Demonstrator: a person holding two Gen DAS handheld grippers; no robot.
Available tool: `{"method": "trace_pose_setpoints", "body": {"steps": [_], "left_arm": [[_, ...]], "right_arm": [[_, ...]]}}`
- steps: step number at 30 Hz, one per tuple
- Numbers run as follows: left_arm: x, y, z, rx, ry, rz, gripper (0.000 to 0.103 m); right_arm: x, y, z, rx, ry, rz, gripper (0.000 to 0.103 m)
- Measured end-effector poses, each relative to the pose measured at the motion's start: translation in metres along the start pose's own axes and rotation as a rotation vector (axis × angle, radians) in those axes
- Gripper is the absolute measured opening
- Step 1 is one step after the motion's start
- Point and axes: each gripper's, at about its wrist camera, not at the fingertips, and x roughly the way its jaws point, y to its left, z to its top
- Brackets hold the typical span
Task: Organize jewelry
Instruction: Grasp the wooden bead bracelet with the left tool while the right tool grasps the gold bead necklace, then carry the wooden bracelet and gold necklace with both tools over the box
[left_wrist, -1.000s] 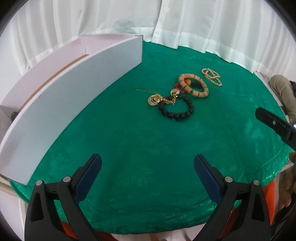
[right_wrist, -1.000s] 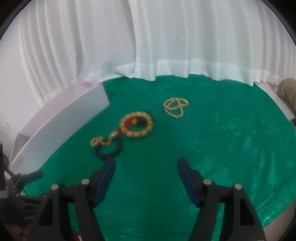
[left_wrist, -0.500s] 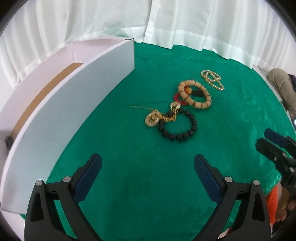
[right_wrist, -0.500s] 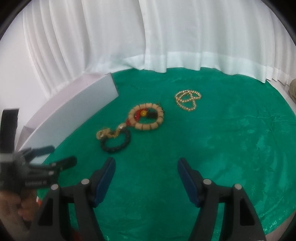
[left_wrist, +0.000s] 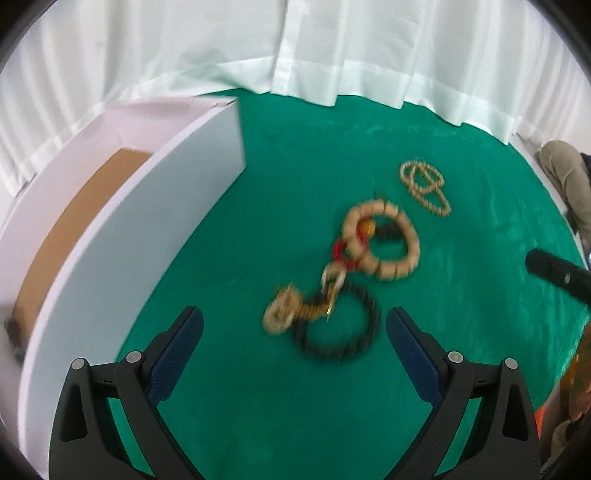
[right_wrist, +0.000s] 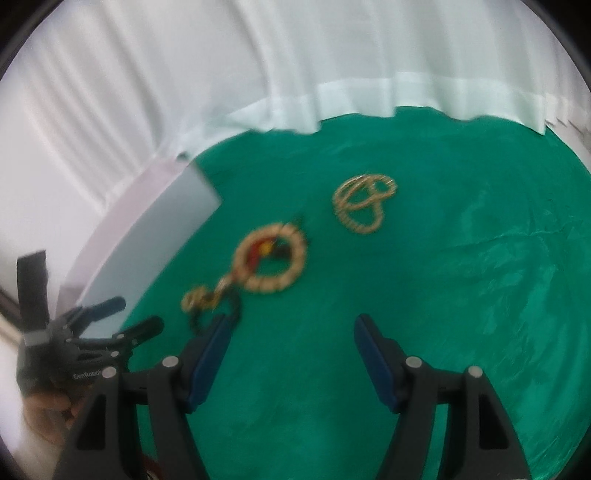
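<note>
While both our left gripper (left_wrist: 294, 332) and right gripper (right_wrist: 291, 341) hang wide and empty, we judge the reach underway — black bead bracelet (left_wrist: 338, 328) lies just ahead, needing a lower, narrower close toward the white box (left_wrist: 147, 229) at left

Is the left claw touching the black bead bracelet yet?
Apart. The left wrist view shows the open left claw short of the black bead bracelet, with green cloth visible between both fingertips and the beads.
</note>
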Motion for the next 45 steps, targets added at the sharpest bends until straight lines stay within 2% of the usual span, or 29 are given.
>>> {"method": "trace_pose_setpoints", "body": {"steps": [2,4,8,11,13,14,16,17,20,21,22,23,24,25,27,29,35,41,45], "left_arm": [[0.017,-0.007,0.018,0.009,0.021,0.009,0.095],[0.034,-0.013,0.032,0.012,0.060,0.013,0.084],[0.064,-0.018,0.050,-0.014,0.123,-0.012,0.081],[0.080,-0.017,0.056,-0.033,0.154,-0.011,0.076],[0.088,-0.013,0.058,-0.059,0.178,-0.019,0.067],[0.092,-0.010,0.059,-0.076,0.190,-0.026,0.066],[0.097,-0.009,0.058,-0.086,0.205,-0.042,0.066],[0.099,-0.011,0.058,-0.080,0.212,-0.042,0.065],[0.104,-0.015,0.058,-0.066,0.223,-0.050,0.055],[0.105,-0.015,0.060,-0.073,0.223,-0.058,0.047],[0.106,-0.014,0.061,-0.081,0.230,-0.068,0.031],[0.107,-0.014,0.062,-0.089,0.240,-0.090,0.023],[0.107,-0.013,0.062,-0.103,0.239,-0.123,0.013],[0.105,-0.013,0.062,-0.106,0.243,-0.119,0.013],[0.101,-0.013,0.063,-0.107,0.229,-0.111,0.012],[0.092,-0.010,0.066,-0.132,0.215,-0.144,0.012],[0.044,-0.009,0.072,-0.129,0.146,-0.179,0.012],[-0.012,-0.010,0.075,-0.151,0.069,-0.196,0.012],[-0.045,0.002,0.068,-0.187,0.033,-0.194,0.012]], "right_arm": [[0.009,-0.017,0.026,0.037,0.001,-0.035,0.070],[0.025,-0.029,0.049,0.058,0.036,-0.045,0.070],[0.064,-0.039,0.078,0.069,0.111,0.021,0.070],[0.093,-0.036,0.094,0.060,0.135,0.054,0.070],[0.112,-0.028,0.103,0.036,0.150,0.070,0.066],[0.120,-0.023,0.108,0.017,0.154,0.068,0.065],[0.137,-0.014,0.111,-0.028,0.177,0.042,0.065],[0.150,-0.008,0.112,-0.059,0.203,0.001,0.065],[0.177,0.001,0.110,-0.131,0.234,-0.089,0.065],[0.185,0.004,0.108,-0.154,0.243,-0.115,0.065],[0.191,0.006,0.106,-0.182,0.247,-0.142,0.061],[0.194,0.008,0.104,-0.210,0.243,-0.173,0.051],[0.194,0.011,0.104,-0.236,0.221,-0.205,0.037],[0.193,0.013,0.103,-0.246,0.212,-0.230,0.009],[0.185,0.008,0.103,-0.191,0.197,-0.178,0.008],[0.168,0.004,0.104,-0.168,0.147,-0.158,0.008],[0.100,-0.016,0.112,-0.078,0.035,-0.058,0.008],[0.040,-0.024,0.107,-0.056,-0.022,0.007,0.008],[0.014,-0.010,0.104,-0.094,-0.051,0.026,0.008]]}}
